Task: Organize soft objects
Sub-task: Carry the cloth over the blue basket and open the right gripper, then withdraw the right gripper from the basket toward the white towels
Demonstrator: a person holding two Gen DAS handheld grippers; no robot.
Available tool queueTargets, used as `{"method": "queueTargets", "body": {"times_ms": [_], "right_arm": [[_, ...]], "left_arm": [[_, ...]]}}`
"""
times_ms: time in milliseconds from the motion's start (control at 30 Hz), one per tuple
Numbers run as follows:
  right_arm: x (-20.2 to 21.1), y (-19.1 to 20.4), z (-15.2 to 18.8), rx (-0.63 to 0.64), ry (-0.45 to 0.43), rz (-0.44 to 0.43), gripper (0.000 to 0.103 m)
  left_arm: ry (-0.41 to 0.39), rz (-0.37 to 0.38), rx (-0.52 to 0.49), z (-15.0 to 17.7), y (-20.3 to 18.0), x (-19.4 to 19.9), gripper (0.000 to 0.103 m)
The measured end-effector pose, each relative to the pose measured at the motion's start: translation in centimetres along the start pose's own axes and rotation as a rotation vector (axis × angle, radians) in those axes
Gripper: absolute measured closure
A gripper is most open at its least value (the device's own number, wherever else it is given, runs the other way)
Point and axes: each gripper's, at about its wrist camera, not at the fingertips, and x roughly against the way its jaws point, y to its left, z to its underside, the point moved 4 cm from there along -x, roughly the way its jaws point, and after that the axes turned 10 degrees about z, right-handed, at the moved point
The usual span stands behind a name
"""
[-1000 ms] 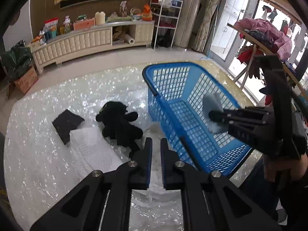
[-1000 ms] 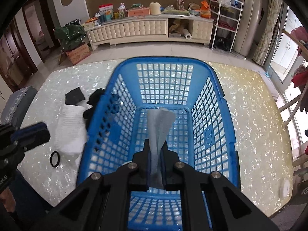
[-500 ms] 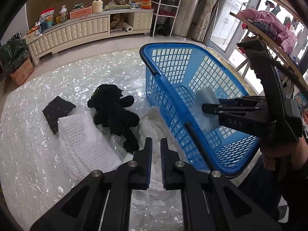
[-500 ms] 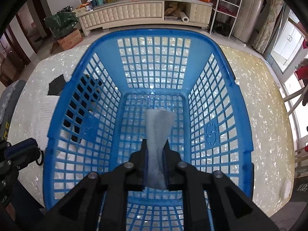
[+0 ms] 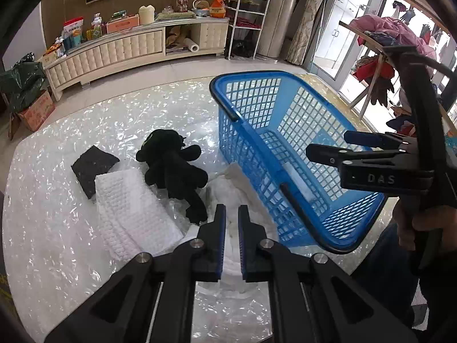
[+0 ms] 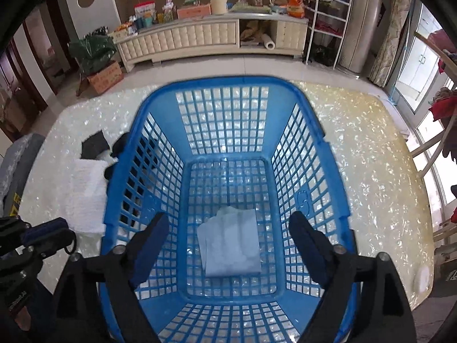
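first, left wrist view: left gripper [image 5: 231, 217] low over the desk [image 5: 51, 228], jaws together on nothing, hovering above a white cloth heap [image 5: 228, 191] beside the basket [image 5: 257, 148]. just left of that, a black plush [image 5: 171, 168] lying on the desk, its lower end touching a white waffle towel [image 5: 134, 214]; a dark square pad [image 5: 92, 168] partly under the towel's far corner. blue basket standing on the desk to the right, black handle [image 5: 300, 214] folded down along the near rim. right gripper [image 5: 328, 145] reaching over the basket from the right, held in a hand [image 5: 420, 225].

next, right wrist view: right gripper [image 6: 228, 228] above the basket [image 6: 222, 85], jaws opening and wide apart, nothing between the pads. pale blue cloth [image 6: 231, 245] lying flat on the basket floor, free of both fingers [image 6: 151, 237]. towel [image 6: 88, 191], pad [image 6: 92, 144] and part of the plush [image 6: 120, 145] outside the basket's left wall. left gripper's tip [image 6: 45, 233] at the lower left edge.
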Motion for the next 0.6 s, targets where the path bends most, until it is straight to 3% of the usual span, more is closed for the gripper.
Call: {"method": "queueTargets", "body": {"times_ms": [167,267,600], "right_arm": [[1.7,-0.4,0.6,-0.021,-0.045,-0.015,0.006],[2.2,-1.4,1.3,-0.031,-0.066,0.016,0.006],[1.3,-6.1,3.6,-0.105,-0.018,0.066,0.006]], "left_arm": [[-0.005,-0.007,-0.03,-0.2,-1.3,0.3,0.096],[-0.006,-0.006,-0.044,-0.4,-2.1,0.4,0.096],[0.005,0.044,-0.094,-2.2,-5.9,-1.7,0.093]]}}
